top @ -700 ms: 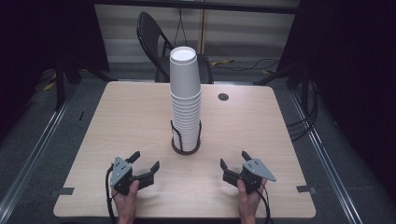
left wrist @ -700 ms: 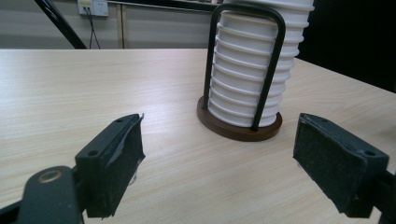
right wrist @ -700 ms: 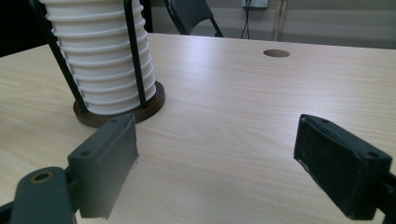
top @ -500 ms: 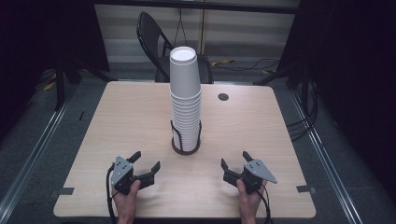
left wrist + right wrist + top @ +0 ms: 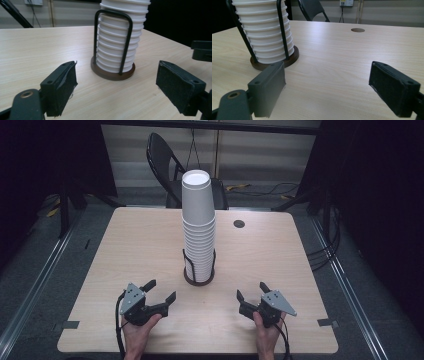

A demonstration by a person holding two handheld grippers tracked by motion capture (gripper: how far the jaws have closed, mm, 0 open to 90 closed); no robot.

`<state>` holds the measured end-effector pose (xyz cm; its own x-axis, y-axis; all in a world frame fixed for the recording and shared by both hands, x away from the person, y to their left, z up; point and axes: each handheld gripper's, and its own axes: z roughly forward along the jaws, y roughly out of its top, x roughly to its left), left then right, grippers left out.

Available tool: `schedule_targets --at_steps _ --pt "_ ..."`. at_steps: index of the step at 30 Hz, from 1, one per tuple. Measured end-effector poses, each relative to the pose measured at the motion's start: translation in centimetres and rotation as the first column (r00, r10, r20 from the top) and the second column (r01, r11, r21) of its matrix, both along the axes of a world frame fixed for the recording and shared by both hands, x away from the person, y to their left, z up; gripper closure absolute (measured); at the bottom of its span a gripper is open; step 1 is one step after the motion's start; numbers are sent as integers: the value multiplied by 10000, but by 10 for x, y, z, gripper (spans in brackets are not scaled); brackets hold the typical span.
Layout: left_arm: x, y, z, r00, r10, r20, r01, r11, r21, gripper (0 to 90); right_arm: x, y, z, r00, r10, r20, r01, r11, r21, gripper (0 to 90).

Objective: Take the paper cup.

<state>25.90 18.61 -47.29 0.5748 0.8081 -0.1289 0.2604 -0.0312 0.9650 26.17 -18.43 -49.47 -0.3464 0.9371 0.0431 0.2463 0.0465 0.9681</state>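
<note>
The cup stack [image 5: 198, 227] stands in its holder [image 5: 198, 275] mid-table [image 5: 125, 245], between and beyond both grippers

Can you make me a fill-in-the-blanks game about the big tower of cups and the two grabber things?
1. The stack of white paper cups stands in a holder with a round ____ base.
2. The jaws of both the left gripper and the right gripper are ____.
3. Behind the table stands a black ____.

Missing words: brown; open; chair
</note>
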Motion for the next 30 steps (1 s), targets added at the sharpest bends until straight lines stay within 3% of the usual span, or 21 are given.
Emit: schedule_targets --at_steps 2,8,15,22,28,30 --pt "0 -2 6 9998 -144 170 143 9999 39 160 0 1 0 10000 78 -48 -78 9999 -71 132" --pt "2 -3 17 9982 -566 190 568 9984 -85 156 0 1 0 9999 101 -65 -102 9999 -64 134" --pt "5 -5 37 9938 -929 613 916 9955 243 159 0 1 0 9999 -17 -129 15 9999 -121 133" --pt "11 -8 53 9866 -1321 955 1323 9912 33 175 0 1 0 9999 49 -120 -51 9999 -122 133" --pt "14 -12 62 9833 -1577 906 1564 9875 209 168 -1 0 0 9999 134 -78 -134 9999 -47 134" --pt "16 -12 65 9822 -1676 853 1677 9858 52 220 -1 0 0 9999 116 -68 -116 9999 -29 134"
